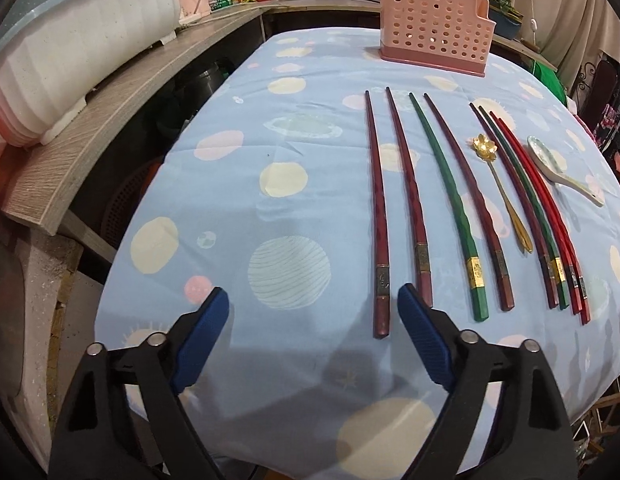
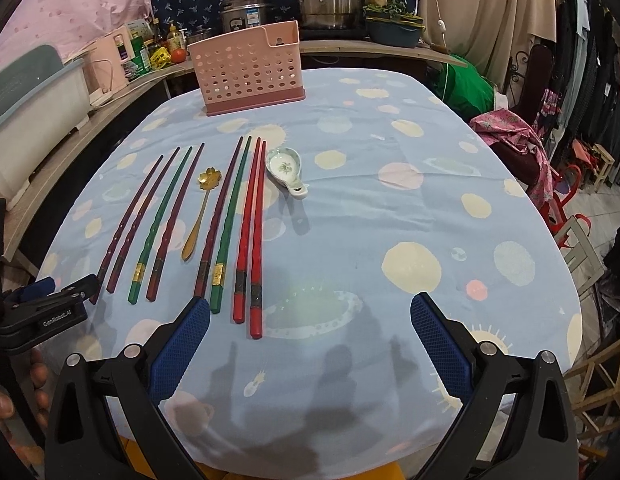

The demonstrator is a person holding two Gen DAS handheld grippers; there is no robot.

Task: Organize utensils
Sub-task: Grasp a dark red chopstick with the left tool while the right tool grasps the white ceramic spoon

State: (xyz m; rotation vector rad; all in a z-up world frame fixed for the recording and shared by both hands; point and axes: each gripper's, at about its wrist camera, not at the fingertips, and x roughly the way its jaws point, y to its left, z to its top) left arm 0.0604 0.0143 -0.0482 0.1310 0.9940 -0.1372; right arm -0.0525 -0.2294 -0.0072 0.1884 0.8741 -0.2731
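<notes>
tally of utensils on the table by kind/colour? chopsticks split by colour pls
Dark red-brown chopsticks: 4
Green chopsticks: 2
Bright red chopsticks: 2
Gold flower spoon: 1
White ceramic spoon: 1
Total: 10 utensils, all lying on the tablecloth; none in the pink holder that I can see.

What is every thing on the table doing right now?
Pink holder: upright, looks empty.
Chopsticks: eight, lying flat in a row.
Gold spoon: flat among them.
White spoon: flat, bowl up.
Left gripper: open, empty.
Right gripper: open, empty.
</notes>
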